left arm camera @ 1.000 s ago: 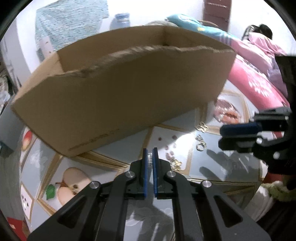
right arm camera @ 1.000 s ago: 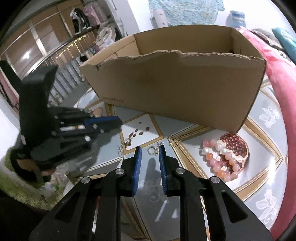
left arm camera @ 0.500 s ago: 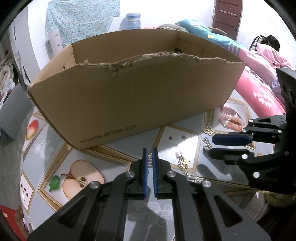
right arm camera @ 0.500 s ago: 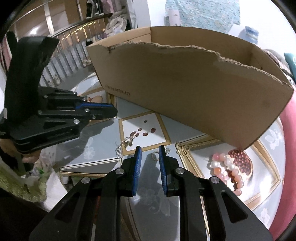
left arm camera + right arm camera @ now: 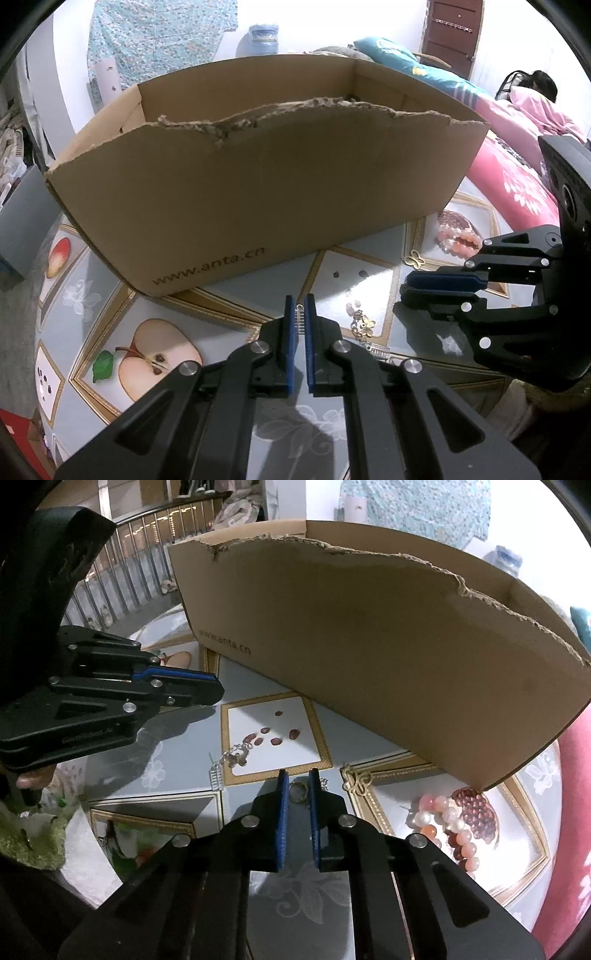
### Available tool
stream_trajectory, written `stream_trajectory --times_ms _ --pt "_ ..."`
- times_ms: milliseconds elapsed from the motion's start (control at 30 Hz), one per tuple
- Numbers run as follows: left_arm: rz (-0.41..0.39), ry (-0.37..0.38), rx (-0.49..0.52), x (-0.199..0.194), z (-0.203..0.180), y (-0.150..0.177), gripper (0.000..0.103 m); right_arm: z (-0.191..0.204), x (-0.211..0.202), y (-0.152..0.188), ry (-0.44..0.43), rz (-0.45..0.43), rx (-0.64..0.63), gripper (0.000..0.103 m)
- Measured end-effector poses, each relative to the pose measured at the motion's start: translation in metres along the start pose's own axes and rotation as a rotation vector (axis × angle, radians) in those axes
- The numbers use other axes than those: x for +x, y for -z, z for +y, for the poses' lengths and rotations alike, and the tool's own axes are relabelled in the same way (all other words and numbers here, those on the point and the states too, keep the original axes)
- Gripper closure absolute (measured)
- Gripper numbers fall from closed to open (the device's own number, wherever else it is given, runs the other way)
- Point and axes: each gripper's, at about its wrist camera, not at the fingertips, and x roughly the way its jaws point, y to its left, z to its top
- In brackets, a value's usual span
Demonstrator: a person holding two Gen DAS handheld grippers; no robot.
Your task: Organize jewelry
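While my right fingers (image 5: 296,788) close around a small silver ring (image 5: 297,791) near the brown cardboard box (image 5: 369,635), my left fingers (image 5: 300,314) pinch a little silver spring clasp (image 5: 300,318).

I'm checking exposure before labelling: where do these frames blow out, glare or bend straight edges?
Left wrist view: the wall behind the cardboard box is blown out white, and the glossy tablecloth shows mild sheen. Right wrist view: the background at upper right is overexposed, the box's top edge bows under fisheye distortion, and the bead bracelet sits beside bright glare.
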Motion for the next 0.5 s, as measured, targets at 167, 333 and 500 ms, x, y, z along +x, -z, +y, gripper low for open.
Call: stream_trajectory --times_ms 167,333,500 --pt "-0.005 -0.004 0.002 -0.0029 -0.0029 0.0006 0.099 0.0009 -0.0006 -0.0004 -0.003 -0.005 0.011 0.1" --pt "-0.01 -0.014 -0.003 -0.0067 -0.0039 0.0026 0.099 -0.0014 -0.0055 0.0028 -0.017 -0.003 0.019 0.1" --pt "-0.009 -0.018 -0.006 -0.0092 -0.0049 0.0047 0.099 -0.0038 -0.0071 0.0017 -0.032 -0.008 0.043 0.09"
